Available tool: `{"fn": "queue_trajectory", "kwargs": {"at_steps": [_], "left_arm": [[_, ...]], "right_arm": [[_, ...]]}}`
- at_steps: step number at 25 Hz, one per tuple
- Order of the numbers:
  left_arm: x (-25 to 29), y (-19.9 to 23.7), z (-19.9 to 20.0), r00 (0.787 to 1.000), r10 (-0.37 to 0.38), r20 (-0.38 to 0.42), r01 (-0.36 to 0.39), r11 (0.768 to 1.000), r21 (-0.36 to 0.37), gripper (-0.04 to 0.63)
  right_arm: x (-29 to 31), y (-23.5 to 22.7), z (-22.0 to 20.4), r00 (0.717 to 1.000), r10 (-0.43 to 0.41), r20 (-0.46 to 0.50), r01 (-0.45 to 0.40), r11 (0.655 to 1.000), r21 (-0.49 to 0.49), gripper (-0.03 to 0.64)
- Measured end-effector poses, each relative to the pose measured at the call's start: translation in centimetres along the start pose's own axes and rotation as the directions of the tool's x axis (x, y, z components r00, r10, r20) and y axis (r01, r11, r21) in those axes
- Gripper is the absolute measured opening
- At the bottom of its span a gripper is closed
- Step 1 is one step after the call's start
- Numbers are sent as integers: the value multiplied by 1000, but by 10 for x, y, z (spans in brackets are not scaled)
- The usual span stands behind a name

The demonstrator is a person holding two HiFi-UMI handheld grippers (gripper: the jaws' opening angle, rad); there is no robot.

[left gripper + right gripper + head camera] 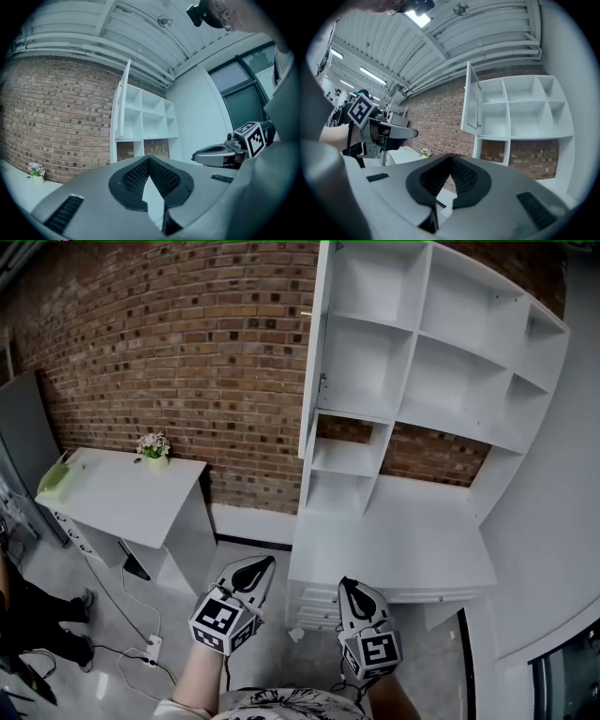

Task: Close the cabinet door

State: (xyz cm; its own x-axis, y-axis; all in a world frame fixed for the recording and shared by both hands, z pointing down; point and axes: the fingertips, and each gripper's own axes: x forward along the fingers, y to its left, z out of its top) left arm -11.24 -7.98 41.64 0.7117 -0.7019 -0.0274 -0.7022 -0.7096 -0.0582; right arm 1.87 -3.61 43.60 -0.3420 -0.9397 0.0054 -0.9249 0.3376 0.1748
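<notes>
1. Left of the shelf unit (441, 343), against the brick wall (187, 343), a small worktop (122, 498) carries a flower pot (154, 448). It plays no part in the job.
2. Below the shelf unit and low in the head view, the left claw (265, 562) points level towards the wall. Its jaws are together and hold nothing.
3. At the shelf unit's upper left corner, the cabinet door (313, 352) stands swung out towards the person. It is seen almost edge-on, with its long axis upright and its hinged edge on the unit's left side.
4. The door hangs high above and well ahead of both claws, and nothing touches it.
5. Below the shelf unit, a little right of the door's line, the right claw (345, 583) also points level. Its jaws are likewise together and empty.
6. The door's outer face looks away from the shelf unit, to the left. The left claw lies on that side, so it seems better placed to push the door rightwards until it is shut. Either claw must first rise and reach forward.
</notes>
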Motion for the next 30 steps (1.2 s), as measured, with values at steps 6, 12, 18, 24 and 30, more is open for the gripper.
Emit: {"fn": "queue_trajectory", "kwargs": {"at_steps": [6,12,18,24,30], "left_arm": [[33,29,7,993,101,65,-98,994,-53,12],[70,62,14,983,154,102,-150,987,-51,12],[114,105,52,961,193,196,-195,981,-8,12],[161,132,98,954,165,252,-178,984,29,12],[200,152,150,957,26,288,-48,996,72,12]], "right_arm": [[33,-40,-7,1000,2,20,-2,1000,-6,6],[71,-74,-14,1000,4,26,-4,1000,2,6],[116,-112,4,997,1,76,0,1000,-5,6],[163,-149,24,996,10,93,-5,999,-51,6],[200,-168,34,996,27,90,-21,997,-73,6]]}}
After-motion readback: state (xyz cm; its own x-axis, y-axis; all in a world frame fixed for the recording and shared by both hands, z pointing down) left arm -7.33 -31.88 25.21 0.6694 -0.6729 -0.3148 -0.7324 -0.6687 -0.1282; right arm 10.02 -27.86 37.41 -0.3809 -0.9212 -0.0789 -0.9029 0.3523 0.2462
